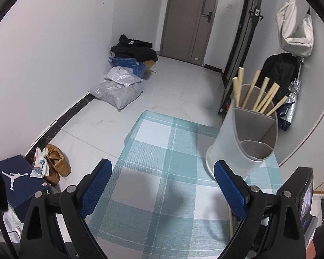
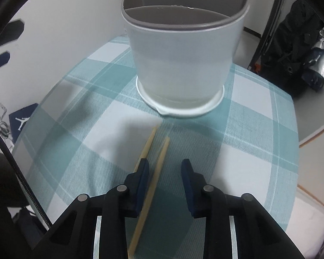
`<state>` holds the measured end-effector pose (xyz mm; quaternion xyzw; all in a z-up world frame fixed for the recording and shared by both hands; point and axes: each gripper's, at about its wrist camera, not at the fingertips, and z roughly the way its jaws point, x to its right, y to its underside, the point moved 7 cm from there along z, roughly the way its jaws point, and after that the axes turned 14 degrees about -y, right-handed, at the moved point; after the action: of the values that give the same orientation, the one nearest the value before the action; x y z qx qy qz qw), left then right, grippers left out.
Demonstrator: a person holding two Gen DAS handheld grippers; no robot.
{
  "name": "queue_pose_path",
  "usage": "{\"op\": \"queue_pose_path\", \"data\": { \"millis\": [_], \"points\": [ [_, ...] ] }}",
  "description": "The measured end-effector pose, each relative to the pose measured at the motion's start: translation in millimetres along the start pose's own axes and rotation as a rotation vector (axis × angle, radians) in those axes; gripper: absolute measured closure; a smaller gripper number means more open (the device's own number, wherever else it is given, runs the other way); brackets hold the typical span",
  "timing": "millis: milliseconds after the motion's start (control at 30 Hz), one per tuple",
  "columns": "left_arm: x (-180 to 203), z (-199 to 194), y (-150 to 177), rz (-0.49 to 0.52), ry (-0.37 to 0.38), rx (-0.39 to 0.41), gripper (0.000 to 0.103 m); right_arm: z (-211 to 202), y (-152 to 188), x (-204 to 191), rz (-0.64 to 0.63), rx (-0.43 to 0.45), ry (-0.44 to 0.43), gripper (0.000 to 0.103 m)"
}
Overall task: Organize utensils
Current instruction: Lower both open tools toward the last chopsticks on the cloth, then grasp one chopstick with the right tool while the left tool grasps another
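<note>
Chopsticks (image 2: 159, 161) lay loose on the checked cloth (image 2: 248, 129) at lower centre, below the holder (image 2: 181, 64); light, stiff and likely slippery, best pinched mid-length, one lay untouched between the half-open right gripper (image 2: 165, 172), while the left gripper (image 1: 162, 185) gaped empty.

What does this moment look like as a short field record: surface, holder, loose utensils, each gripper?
surface: teal and white checked tablecloth
holder: white divided utensil holder, upright on the cloth; the far compartment holds the chopsticks in the holder, the near compartments look empty
loose utensils: two loose chopsticks lying on the cloth in front of the holder
right gripper: jaws astride one loose chopstick, a gap still showing on one side; no clamp visible
left gripper: jaws wide apart, nothing between them, holder close by its right finger
</note>
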<state>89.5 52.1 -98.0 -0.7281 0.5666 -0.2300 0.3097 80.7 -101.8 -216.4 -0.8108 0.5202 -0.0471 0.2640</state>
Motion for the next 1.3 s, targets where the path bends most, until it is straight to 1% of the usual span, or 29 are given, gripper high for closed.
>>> {"op": "queue_pose_path", "data": {
  "millis": [67,133,200,233,333,433,500,567,633,733,767,833,900,933,1000,1100,1133,1167,1200,1267,1300],
  "points": [
    [-4,6,3,-0.003,-0.017,-0.015,0.009,3,-6,2,0.003,0.004,0.003,0.08],
    [-5,11,5,-0.006,-0.025,-0.031,0.009,6,-11,4,0.012,0.008,-0.002,0.089],
    [-5,14,7,-0.011,-0.016,-0.049,0.009,7,-13,6,0.009,0.009,-0.003,0.097],
    [-4,16,8,-0.015,-0.007,-0.056,0.009,9,-15,6,0.011,0.011,-0.009,0.098],
    [4,19,12,-0.001,0.033,-0.082,0.009,11,-21,8,0.04,0.022,-0.047,0.099],
    [19,23,21,0.035,0.067,-0.129,0.009,0,-22,17,0.111,0.065,-0.102,0.099],
    [32,25,28,0.072,0.094,-0.165,0.009,-11,-24,26,0.165,0.105,-0.141,0.099],
    [52,28,40,0.128,0.138,-0.217,0.009,-22,-25,36,0.217,0.145,-0.178,0.099],
    [67,31,52,0.178,0.157,-0.256,0.009,-33,-25,48,0.275,0.186,-0.227,0.099],
    [88,35,65,0.239,0.159,-0.286,0.011,-45,-23,59,0.342,0.229,-0.298,0.099],
    [93,36,68,0.252,0.155,-0.295,0.013,-49,-23,62,0.366,0.243,-0.319,0.099],
    [102,37,72,0.262,0.158,-0.311,0.017,-57,-22,68,0.396,0.268,-0.337,0.099],
    [109,39,75,0.273,0.156,-0.329,0.018,-66,-19,75,0.431,0.296,-0.355,0.099],
    [112,41,77,0.276,0.155,-0.337,0.019,-73,-22,80,0.441,0.308,-0.361,0.099],
    [118,42,80,0.277,0.153,-0.352,0.022,-84,-17,90,0.448,0.337,-0.366,0.099],
    [120,48,86,0.31,0.115,-0.373,0.035,-97,-16,93,0.45,0.374,-0.362,0.099],
    [120,49,88,0.326,0.084,-0.364,0.039,-102,-15,95,0.455,0.384,-0.366,0.099],
    [121,47,89,0.339,0.073,-0.346,0.044,-107,-13,97,0.463,0.393,-0.374,0.099],
    [123,46,91,0.363,0.049,-0.334,0.045,-109,-12,99,0.469,0.398,-0.378,0.099],
    [129,43,92,0.37,0.059,-0.313,0.067,-113,-10,101,0.47,0.403,-0.375,0.099],
    [132,41,92,0.381,0.065,-0.307,0.074,-113,-10,102,0.47,0.405,-0.375,0.099]
  ]
}}
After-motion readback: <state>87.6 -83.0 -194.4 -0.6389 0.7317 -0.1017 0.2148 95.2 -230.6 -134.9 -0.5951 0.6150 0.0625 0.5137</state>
